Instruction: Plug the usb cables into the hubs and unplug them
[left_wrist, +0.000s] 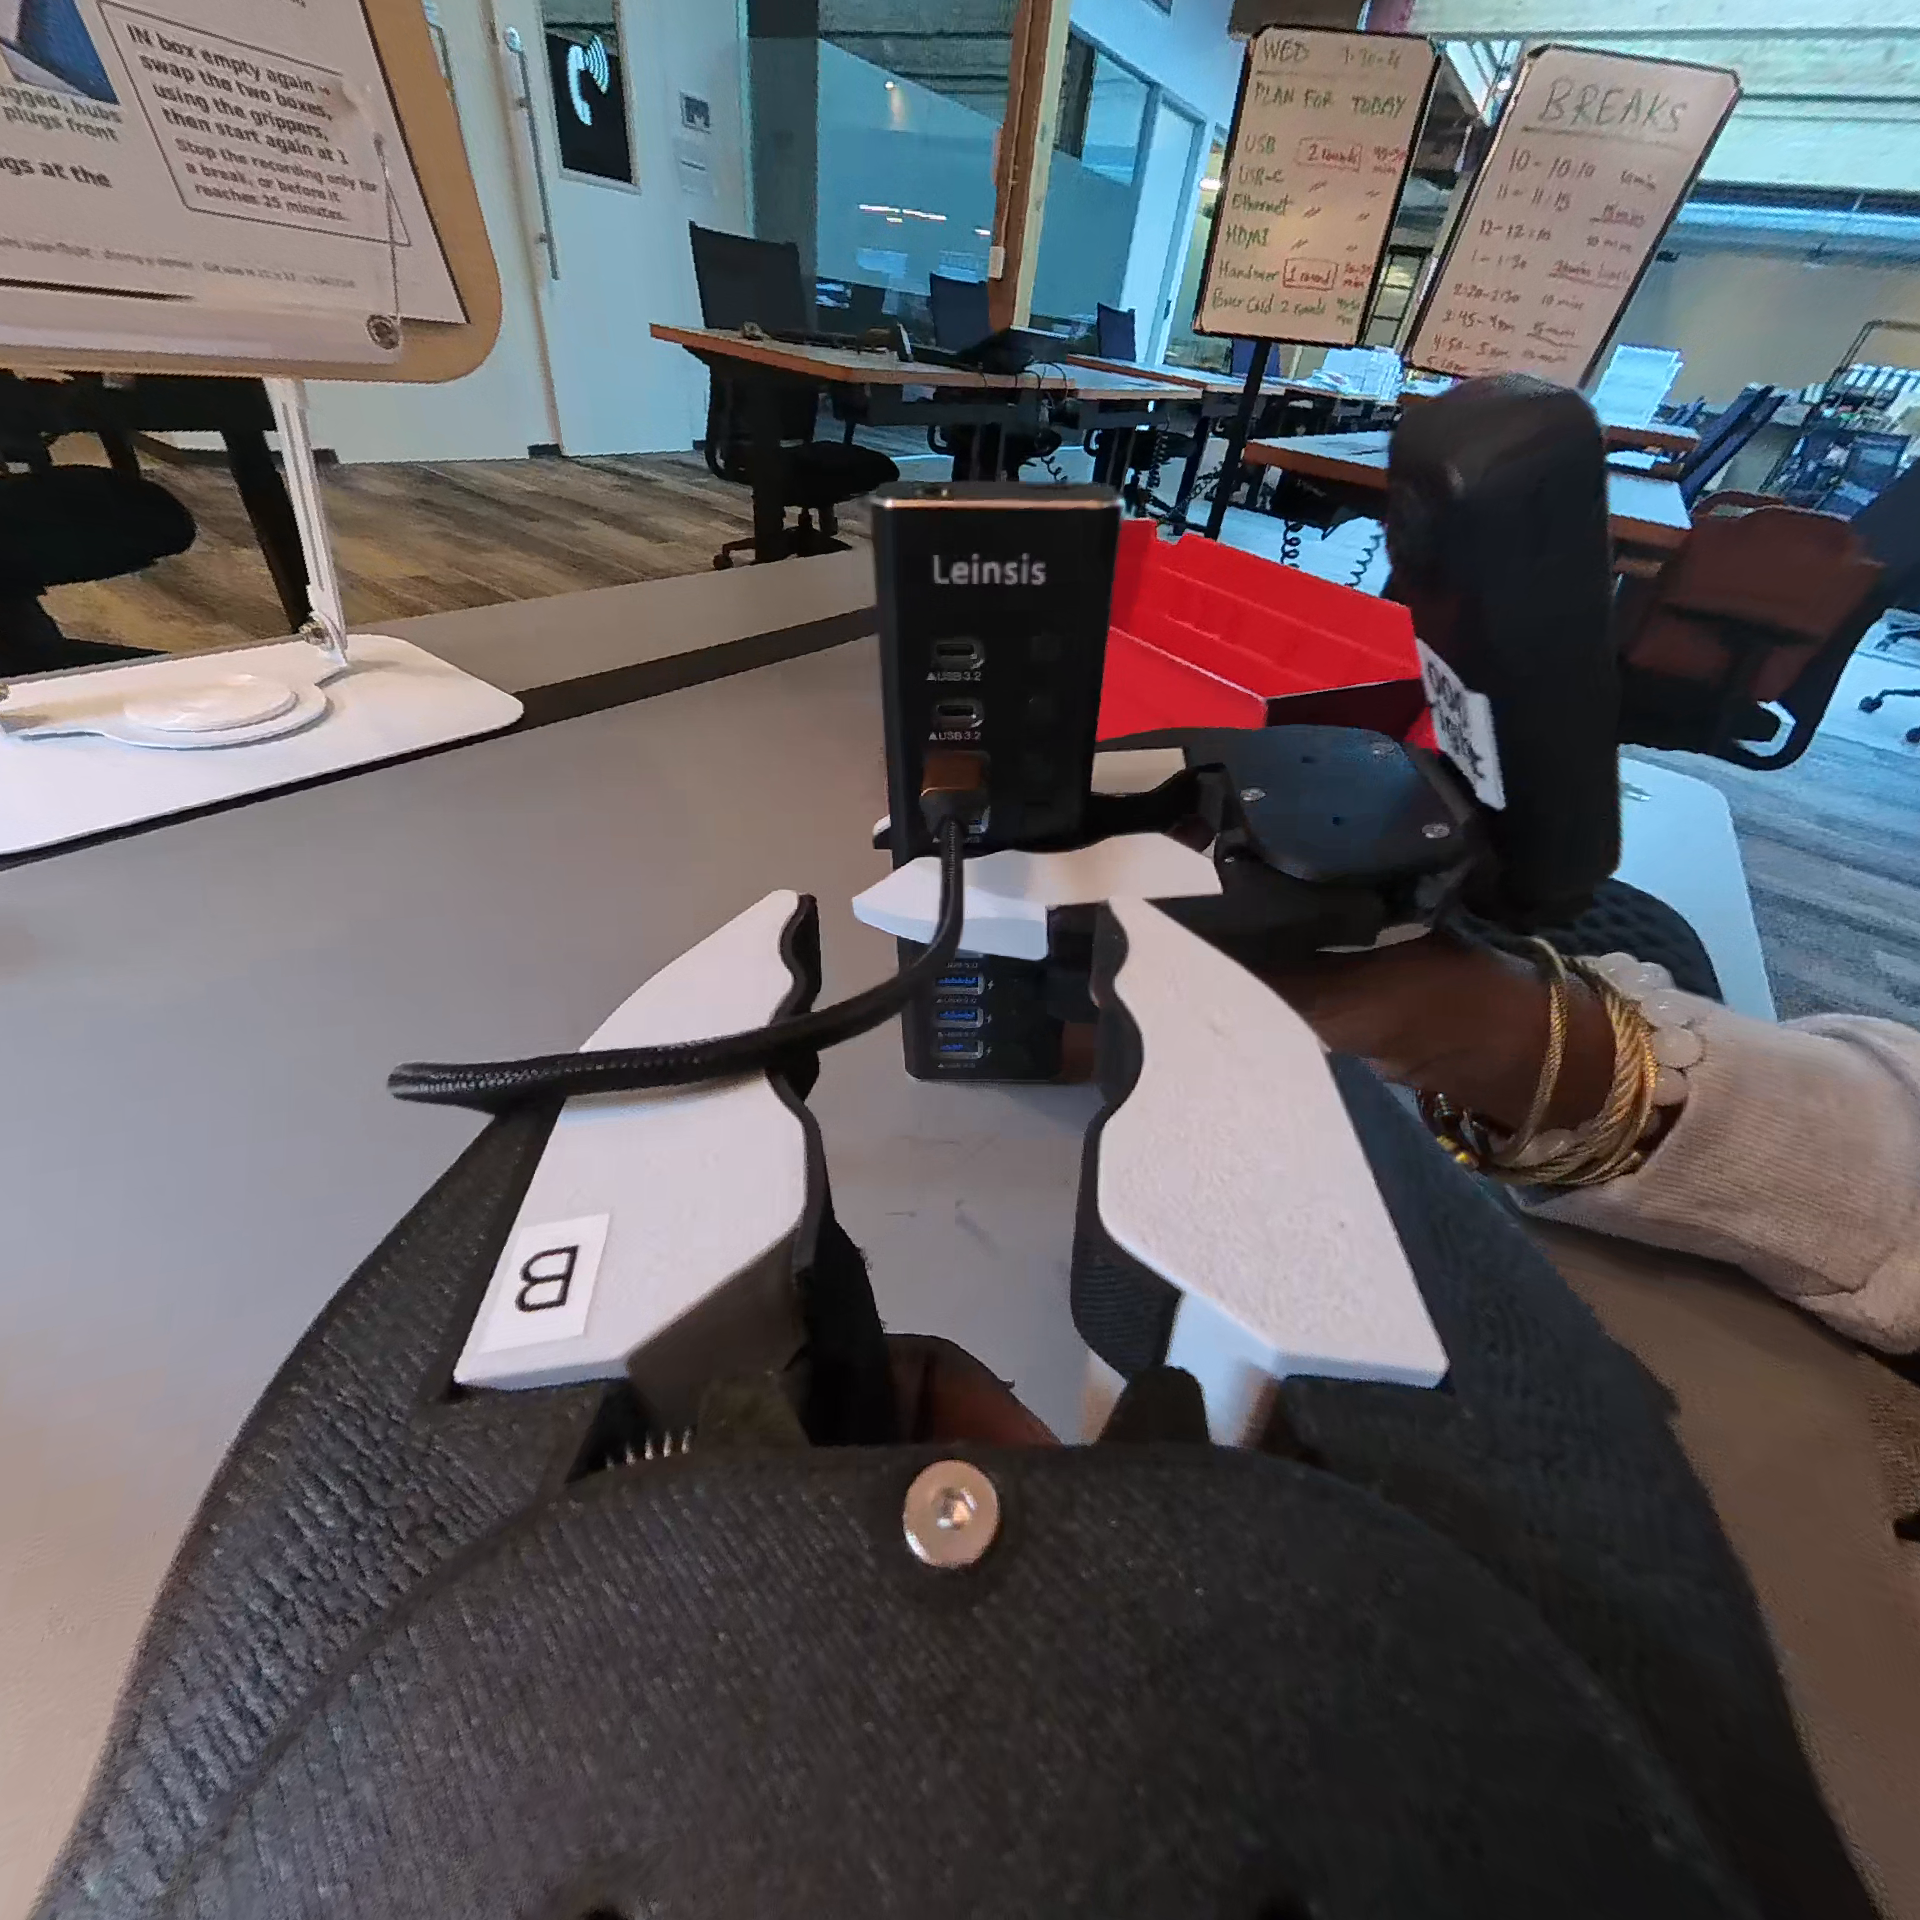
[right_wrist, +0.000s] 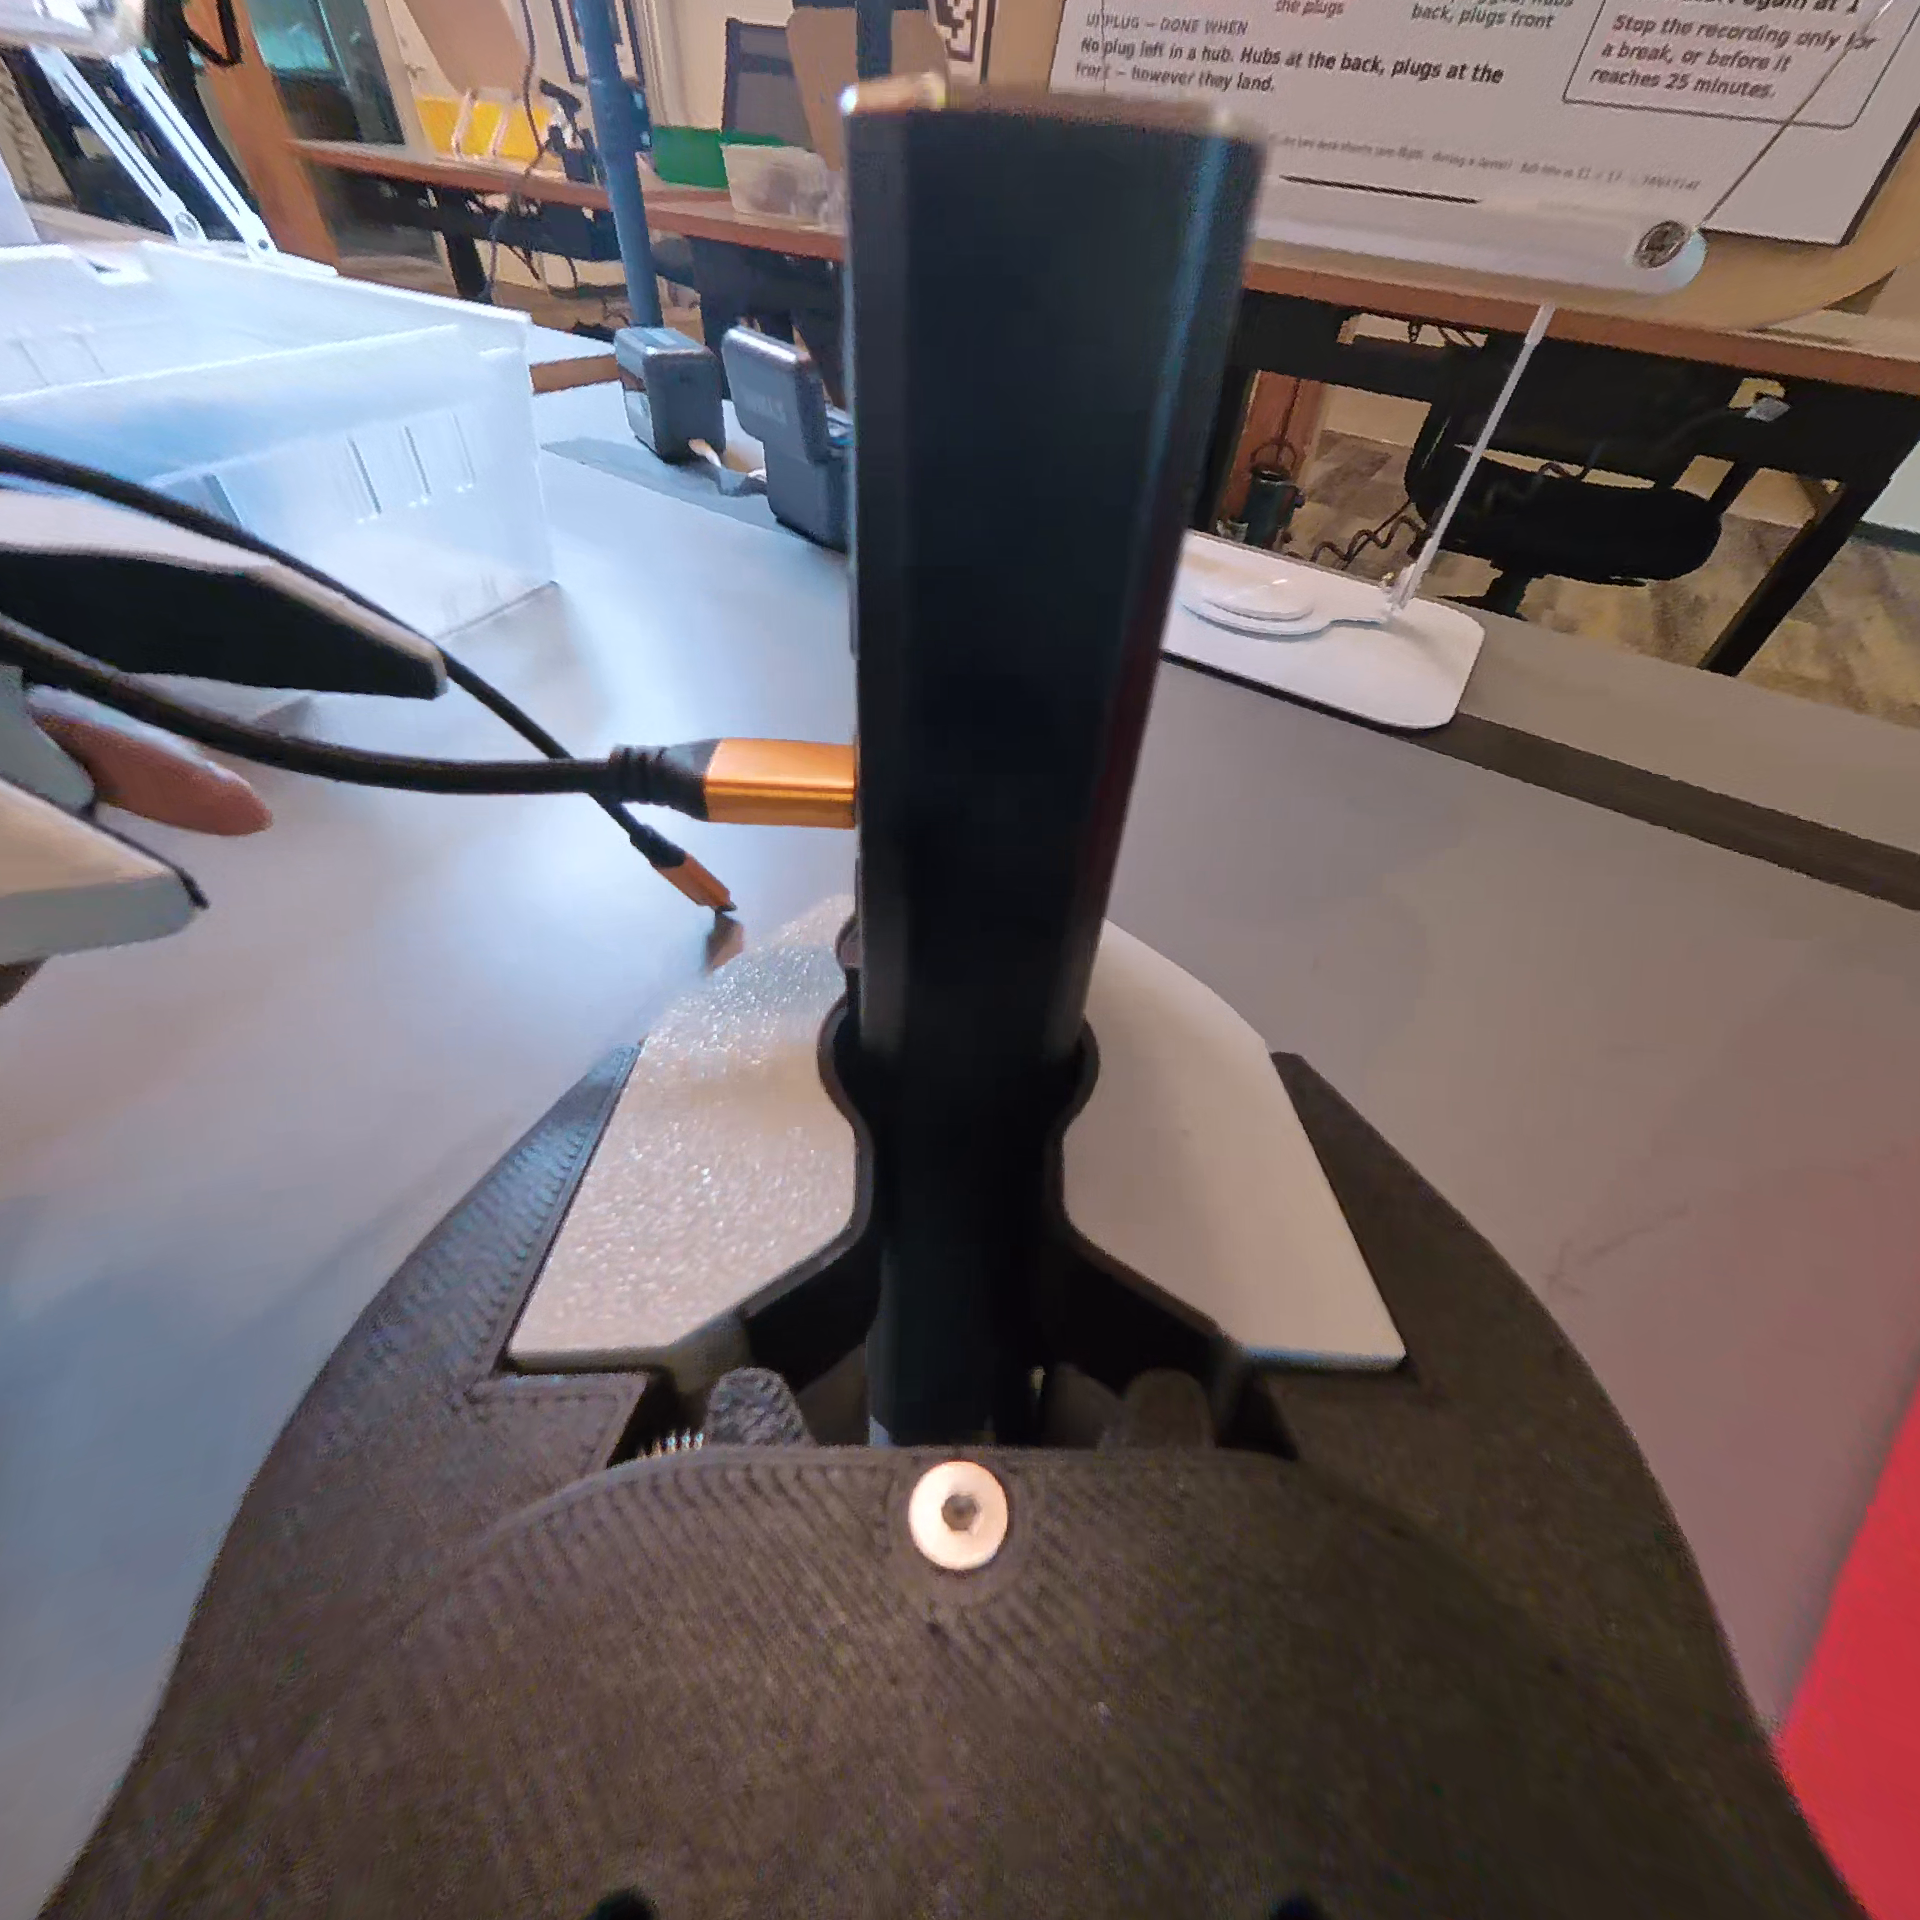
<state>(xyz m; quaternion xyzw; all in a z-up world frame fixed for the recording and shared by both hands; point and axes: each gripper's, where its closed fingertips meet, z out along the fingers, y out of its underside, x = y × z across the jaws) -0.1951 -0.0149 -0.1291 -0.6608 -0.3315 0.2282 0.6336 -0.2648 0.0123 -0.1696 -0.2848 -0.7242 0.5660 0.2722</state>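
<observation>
One upright hub (right_wrist: 1018, 623) clamped inside right gripper (right_wrist: 961, 1049).

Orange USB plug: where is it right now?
The orange USB plug is seated in the left face of the upright black hub, which the right gripper clamps; its cable trails left.

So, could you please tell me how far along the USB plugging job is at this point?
Done: one orange USB plug sits in the black hub. In hand: the right gripper is shut on the upright hub, while the left gripper is open, its cable draped over one finger. Left: the cable's other orange plug hangs free, and unplugging remains.
</observation>
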